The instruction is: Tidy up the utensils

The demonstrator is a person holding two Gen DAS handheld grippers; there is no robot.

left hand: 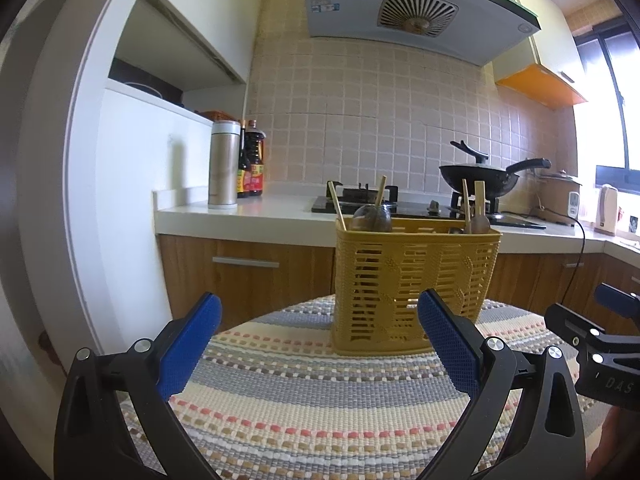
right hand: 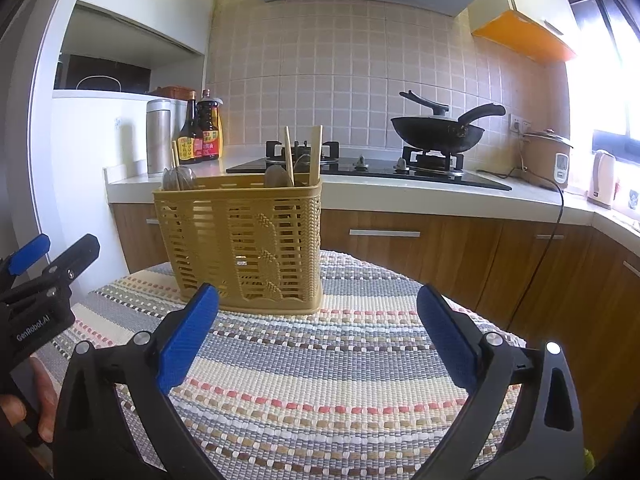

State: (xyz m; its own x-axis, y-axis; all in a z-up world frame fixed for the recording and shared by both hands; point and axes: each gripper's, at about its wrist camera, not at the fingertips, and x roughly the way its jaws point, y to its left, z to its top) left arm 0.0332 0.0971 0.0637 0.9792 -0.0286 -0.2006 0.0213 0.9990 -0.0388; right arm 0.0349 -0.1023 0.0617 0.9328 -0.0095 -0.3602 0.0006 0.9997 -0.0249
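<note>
A yellow slotted plastic basket (left hand: 412, 284) (right hand: 244, 240) stands upright on a striped woven mat (left hand: 320, 392) (right hand: 340, 380). Wooden chopsticks (left hand: 337, 205) (right hand: 289, 156) and spoons (left hand: 370, 218) (right hand: 276, 178) stick up out of it. My left gripper (left hand: 320, 336) is open and empty, low over the mat in front of the basket. My right gripper (right hand: 318, 332) is open and empty, in front of the basket and a little to its right. Each gripper shows at the edge of the other's view, the right gripper (left hand: 600, 332) and the left gripper (right hand: 44, 264).
Behind the table runs a counter (left hand: 248, 208) with a steel flask (left hand: 224, 164), sauce bottles (left hand: 252, 160), a gas hob (right hand: 360, 166) with a black wok (right hand: 438, 130), a rice cooker (right hand: 546, 156) and a kettle (right hand: 602, 178). A white wall stands to the left.
</note>
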